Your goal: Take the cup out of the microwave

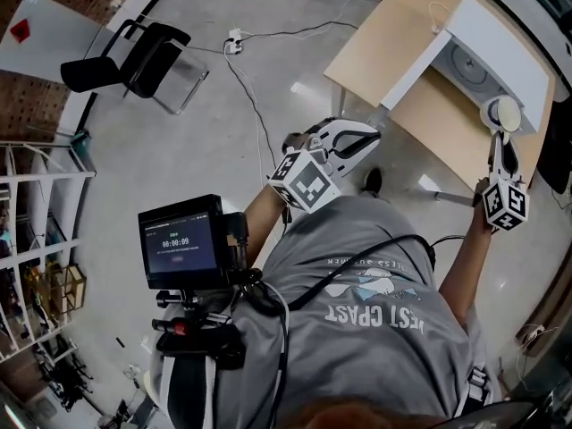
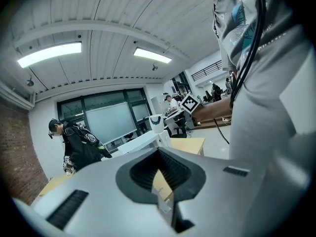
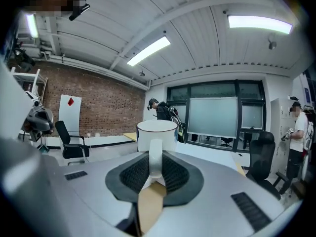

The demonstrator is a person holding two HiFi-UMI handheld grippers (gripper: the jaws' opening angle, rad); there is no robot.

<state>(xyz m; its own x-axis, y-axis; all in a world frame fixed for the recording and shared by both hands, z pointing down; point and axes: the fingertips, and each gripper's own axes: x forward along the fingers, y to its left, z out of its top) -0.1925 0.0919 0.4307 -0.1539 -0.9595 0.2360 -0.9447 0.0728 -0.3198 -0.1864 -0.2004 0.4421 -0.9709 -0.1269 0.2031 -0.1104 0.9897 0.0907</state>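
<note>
My right gripper [image 3: 154, 154] pinches the handle of the white cup [image 3: 157, 132] and holds it upright just outside the open front of the white microwave [image 1: 514, 65]. The microwave's door [image 1: 413, 71] stands swung out over the wooden table [image 1: 380, 43]. My left gripper [image 2: 159, 151] has its jaws drawn together on nothing and hangs beside the table's edge, above the grey floor [image 1: 206, 150]. A cable [image 1: 250, 96] trails across that floor near a black chair [image 1: 134, 56]. Beyond the cup are a brick wall [image 3: 98, 107], dark windows [image 3: 217, 117] and a person in a black jacket [image 3: 160, 110].
</note>
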